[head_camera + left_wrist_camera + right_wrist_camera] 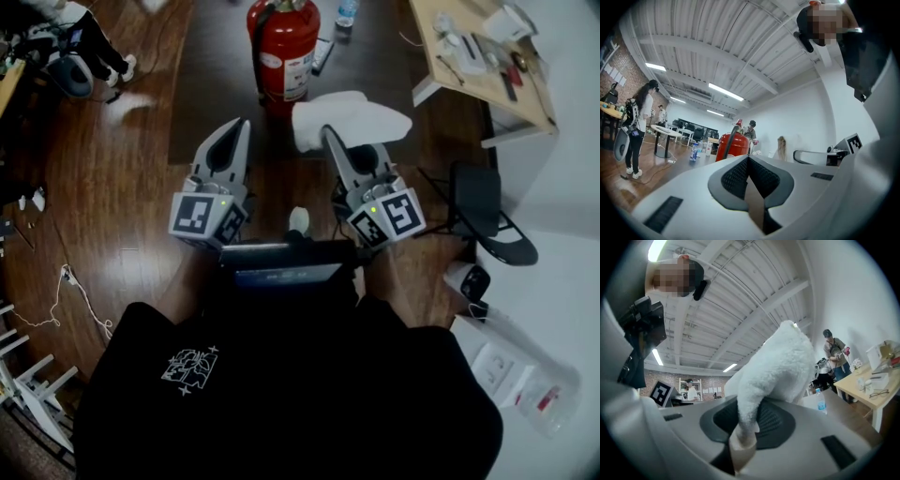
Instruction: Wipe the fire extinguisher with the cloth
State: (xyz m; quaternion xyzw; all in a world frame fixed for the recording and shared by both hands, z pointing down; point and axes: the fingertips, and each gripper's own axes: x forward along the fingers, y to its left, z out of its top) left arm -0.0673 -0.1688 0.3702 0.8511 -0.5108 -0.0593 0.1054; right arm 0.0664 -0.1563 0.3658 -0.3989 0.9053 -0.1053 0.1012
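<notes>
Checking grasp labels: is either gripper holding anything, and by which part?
The right gripper pinches the white cloth by one bunched end; the rest bulges out past the jaws. The left gripper is shut on nothing.

We wear a black top (281, 394) with a small white line drawing (190, 367) on the chest, and at our chest sits a dark boxy unit (281, 267) with a glossy face. Our left gripper (241, 125) and right gripper (328, 133) look alike: pale grey shells that taper to narrow jaws, lined with black ribbed pads (740, 176) and cut with short dark slots (665, 213). Each carries a cube (206, 217) of black-and-white square markers at its rear, with a small green light (223, 212) beside it.
</notes>
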